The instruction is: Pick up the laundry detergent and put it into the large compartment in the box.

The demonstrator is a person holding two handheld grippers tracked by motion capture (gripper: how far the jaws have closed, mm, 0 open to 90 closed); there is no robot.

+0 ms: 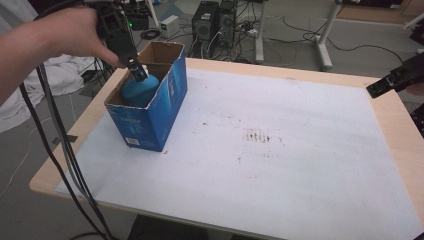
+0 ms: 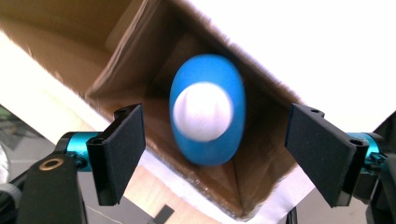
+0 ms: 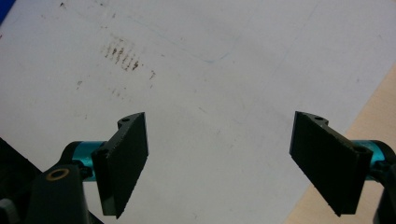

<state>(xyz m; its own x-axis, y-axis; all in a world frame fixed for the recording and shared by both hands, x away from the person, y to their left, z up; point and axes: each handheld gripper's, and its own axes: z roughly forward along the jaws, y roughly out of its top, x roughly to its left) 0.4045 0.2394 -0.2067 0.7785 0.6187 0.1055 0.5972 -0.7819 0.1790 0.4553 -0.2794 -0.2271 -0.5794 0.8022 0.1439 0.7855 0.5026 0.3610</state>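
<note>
Left tool (image 2: pixel 212 154) above open blue cardboard box (image 1: pixel 165 107), jaws spread, nothing pinched. Blue oval object (image 2: pixel 208 116) lies inside box. Right tool (image 3: pixel 219 158) spread, empty, over white tabletop (image 3: pixel 210 70).

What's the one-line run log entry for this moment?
left gripper open above blue object | object in cardboard box | right gripper open, empty

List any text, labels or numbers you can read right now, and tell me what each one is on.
None can be read.
Blue box: pale printing on its long side and on the end facing the camera, too small and blurred to read.
Blue object inside the box: a plain white patch, no lettering visible.
White sheet on the table: brown smudges, not writing.
</note>
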